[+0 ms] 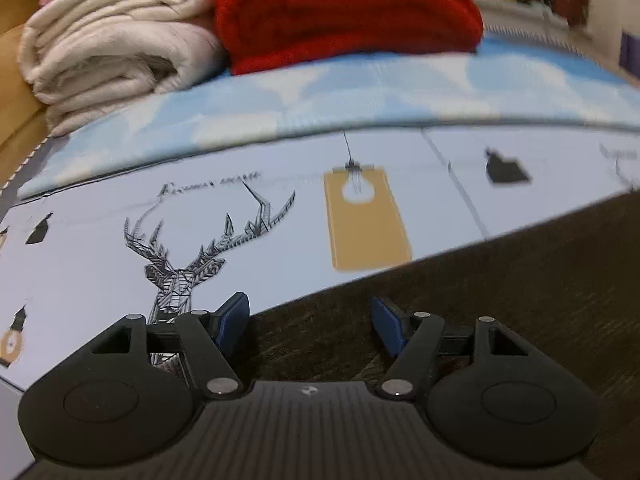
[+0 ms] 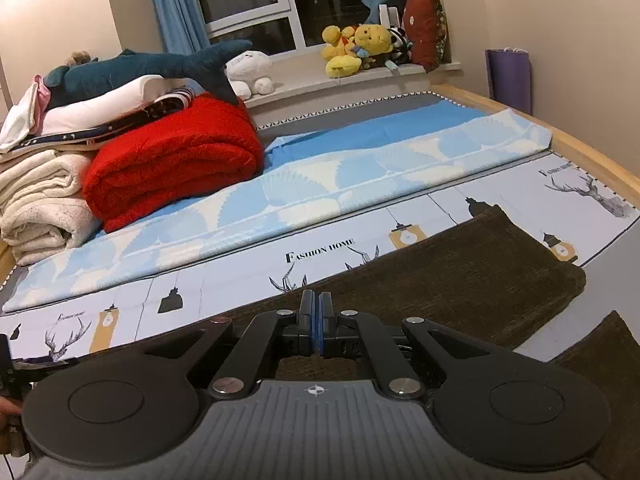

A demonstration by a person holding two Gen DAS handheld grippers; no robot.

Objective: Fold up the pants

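Note:
Dark brown pants lie flat on a pale printed sheet on the bed; they also show in the left wrist view. My left gripper is open and empty, low over the pants' near edge, with its left finger above the sheet. My right gripper has its jaws together just above the pants. Whether cloth is pinched between them is hidden by the fingers.
A folded red blanket and cream blankets are stacked at the bed's left, with a plush shark on top. A blue patterned sheet lies behind. Plush toys sit on the windowsill. The wooden bed edge runs on the right.

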